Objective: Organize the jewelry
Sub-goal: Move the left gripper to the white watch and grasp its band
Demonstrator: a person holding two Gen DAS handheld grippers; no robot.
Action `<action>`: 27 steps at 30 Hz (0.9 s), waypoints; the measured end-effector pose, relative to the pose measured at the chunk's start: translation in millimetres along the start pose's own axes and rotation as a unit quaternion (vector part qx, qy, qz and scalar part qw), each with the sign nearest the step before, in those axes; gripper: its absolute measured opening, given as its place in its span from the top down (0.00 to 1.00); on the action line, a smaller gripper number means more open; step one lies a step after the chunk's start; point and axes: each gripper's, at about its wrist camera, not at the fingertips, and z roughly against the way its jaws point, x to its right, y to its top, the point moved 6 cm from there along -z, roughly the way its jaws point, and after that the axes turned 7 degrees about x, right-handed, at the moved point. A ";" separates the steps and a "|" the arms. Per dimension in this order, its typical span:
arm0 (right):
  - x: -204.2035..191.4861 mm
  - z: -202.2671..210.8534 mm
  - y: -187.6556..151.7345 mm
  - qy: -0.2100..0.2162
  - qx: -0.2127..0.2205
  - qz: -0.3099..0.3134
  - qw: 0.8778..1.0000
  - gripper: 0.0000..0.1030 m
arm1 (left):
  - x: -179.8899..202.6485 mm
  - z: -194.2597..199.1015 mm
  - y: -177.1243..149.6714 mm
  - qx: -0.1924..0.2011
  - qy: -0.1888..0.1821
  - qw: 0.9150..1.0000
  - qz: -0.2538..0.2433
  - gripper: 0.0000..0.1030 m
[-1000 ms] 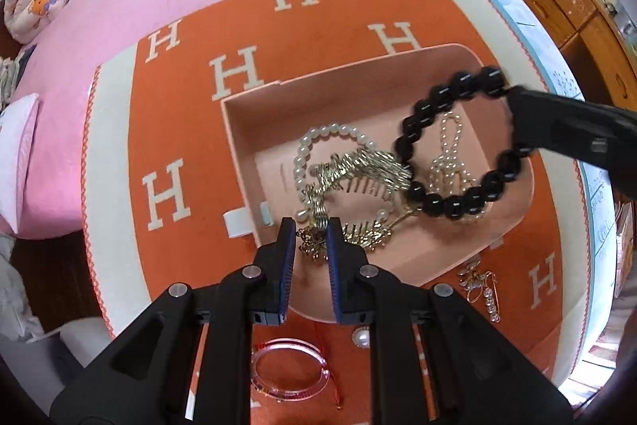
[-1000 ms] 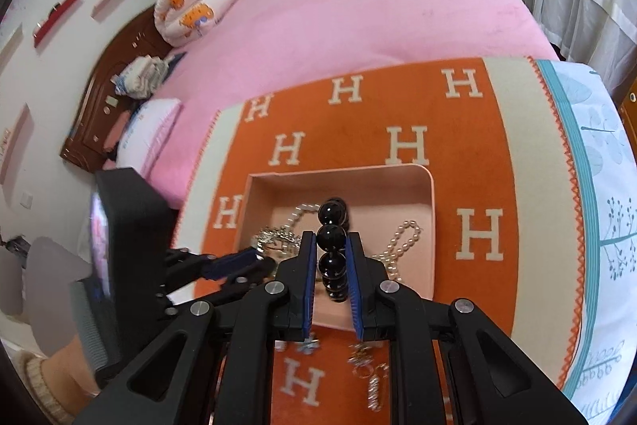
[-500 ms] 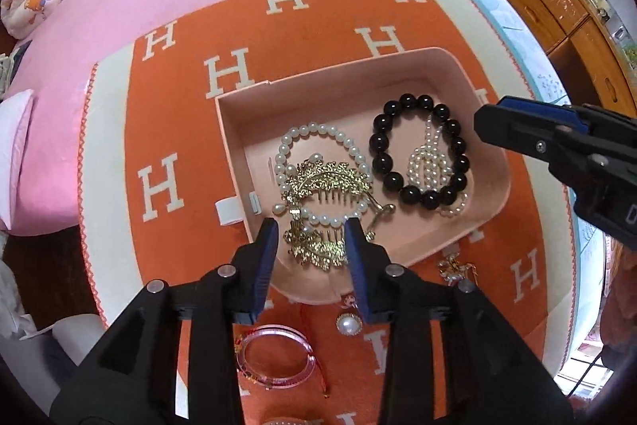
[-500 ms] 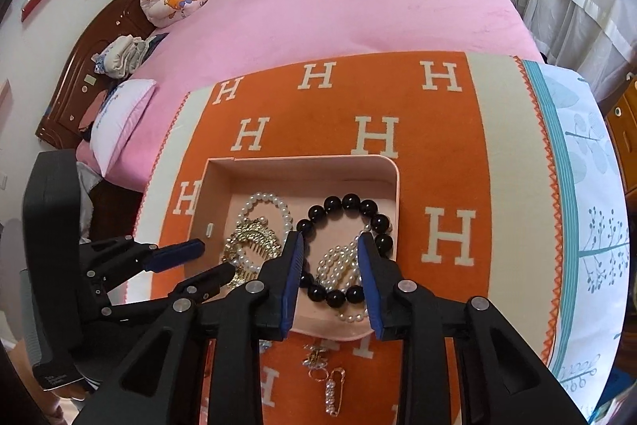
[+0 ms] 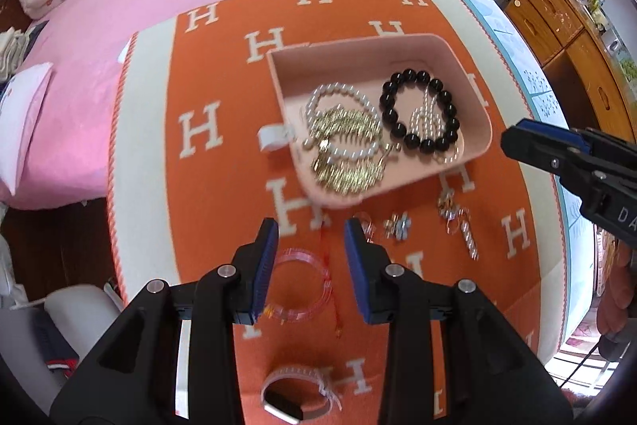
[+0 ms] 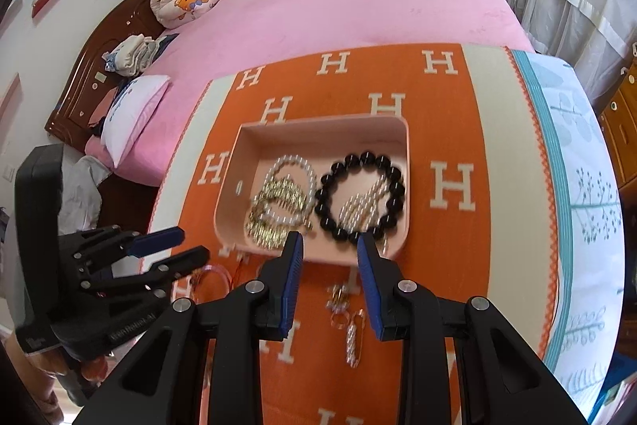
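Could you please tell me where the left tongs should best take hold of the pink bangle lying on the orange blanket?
The pink bangle lies flat on the orange blanket, just below the open left tongs. Probably best to come straight down from above and pinch one section of the thin hoop, one finger inside the ring and one outside. The far arc looks freest; the near left arc is hidden behind a finger.

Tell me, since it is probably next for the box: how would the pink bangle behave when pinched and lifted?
The pink bangle looks like a thin clear plastic ring, so probably stiff and light. Its smooth surface may slip between the open left tool's pads, and pinching across it could flex or crack it. A thin red cord seems attached, and might dangle and snag.
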 end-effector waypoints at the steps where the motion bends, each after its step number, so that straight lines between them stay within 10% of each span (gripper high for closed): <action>1: -2.3 1.6 -5.0 0.000 -0.002 0.001 1.000 0.72 | -2.4 2.7 -5.9 -0.001 0.000 1.000 0.002 0.70; 27: -39.6 36.7 -123.9 0.008 -0.032 0.026 0.999 0.72 | -2.7 33.6 -141.6 -0.042 -0.015 0.997 0.057 0.70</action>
